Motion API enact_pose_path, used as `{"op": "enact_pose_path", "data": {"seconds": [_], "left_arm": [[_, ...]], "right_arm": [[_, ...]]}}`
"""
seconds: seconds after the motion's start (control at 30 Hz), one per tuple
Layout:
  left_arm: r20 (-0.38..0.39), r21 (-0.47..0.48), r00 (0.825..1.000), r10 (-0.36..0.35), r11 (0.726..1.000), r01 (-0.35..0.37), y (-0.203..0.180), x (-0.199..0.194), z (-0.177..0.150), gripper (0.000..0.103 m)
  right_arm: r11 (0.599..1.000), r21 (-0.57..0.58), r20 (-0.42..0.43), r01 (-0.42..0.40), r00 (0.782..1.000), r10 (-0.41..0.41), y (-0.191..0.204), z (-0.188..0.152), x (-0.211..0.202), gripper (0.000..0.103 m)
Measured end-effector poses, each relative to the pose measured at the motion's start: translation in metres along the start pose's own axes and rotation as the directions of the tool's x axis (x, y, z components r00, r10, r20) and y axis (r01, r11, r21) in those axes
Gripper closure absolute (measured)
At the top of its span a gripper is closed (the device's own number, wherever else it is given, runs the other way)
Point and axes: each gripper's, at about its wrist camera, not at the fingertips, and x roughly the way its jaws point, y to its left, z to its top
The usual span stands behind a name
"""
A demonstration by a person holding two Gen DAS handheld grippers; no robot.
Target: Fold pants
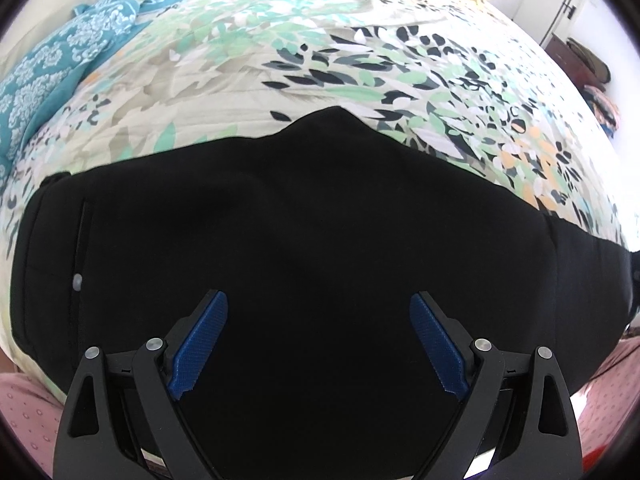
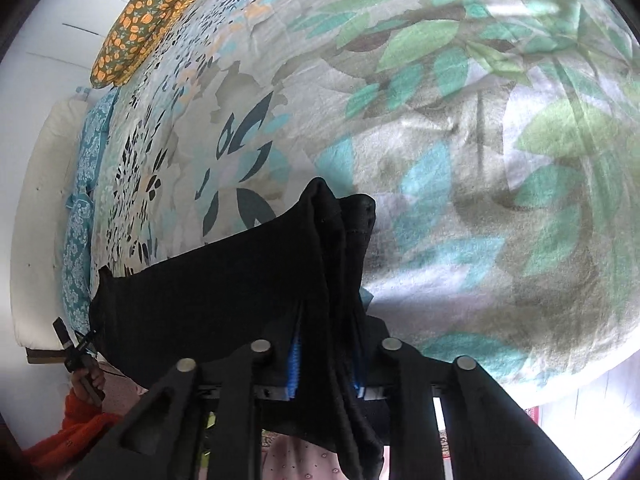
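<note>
Left tongs (image 1: 319, 354) spread, angled down over black pants (image 1: 300, 220); right tongs (image 2: 326, 364) pinching pants fold, tilted down.

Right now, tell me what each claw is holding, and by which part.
The right claw is shut on a bunched fold at the edge of the black fabric pants. The left claw is open above them, holding nothing.
</note>
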Motion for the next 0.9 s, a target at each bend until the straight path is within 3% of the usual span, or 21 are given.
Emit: {"op": "enact_pose_path", "data": {"seconds": [0.1,0.27,0.4,0.67,0.77,0.9], "left_arm": [[0.002,-0.021,1.000,-0.007,1.000,0.007,0.005,-0.001,-0.001,0.009],[0.033,-0.041,0.999,-0.029,0.999,0.030,0.009,-0.006,0.000,0.009],[0.035,-0.074,0.998,-0.053,0.996,0.055,0.017,-0.002,-0.002,0.009],[0.073,-0.116,0.994,-0.079,0.989,0.087,0.040,-0.009,-0.009,0.009],[0.088,-0.168,0.991,-0.104,0.979,0.118,0.054,-0.012,-0.010,0.009],[0.123,-0.215,0.984,-0.128,0.965,0.153,0.069,-0.022,-0.009,0.009]], "right_arm": [[0.999,0.013,0.033,-0.030,0.999,0.030,0.013,-0.006,-0.006,0.091],[0.970,-0.024,0.083,-0.241,0.967,0.242,0.057,-0.027,-0.022,0.091],[0.894,-0.005,0.113,-0.447,0.888,0.445,0.101,-0.049,-0.014,0.091],[0.704,0.040,0.045,-0.709,0.705,0.707,0.227,-0.075,0.066,0.091],[0.670,0.039,-0.010,-0.742,0.670,0.742,0.282,-0.080,0.104,0.091],[0.658,0.034,-0.101,-0.753,0.652,0.751,0.355,-0.095,0.156,0.091]]}}
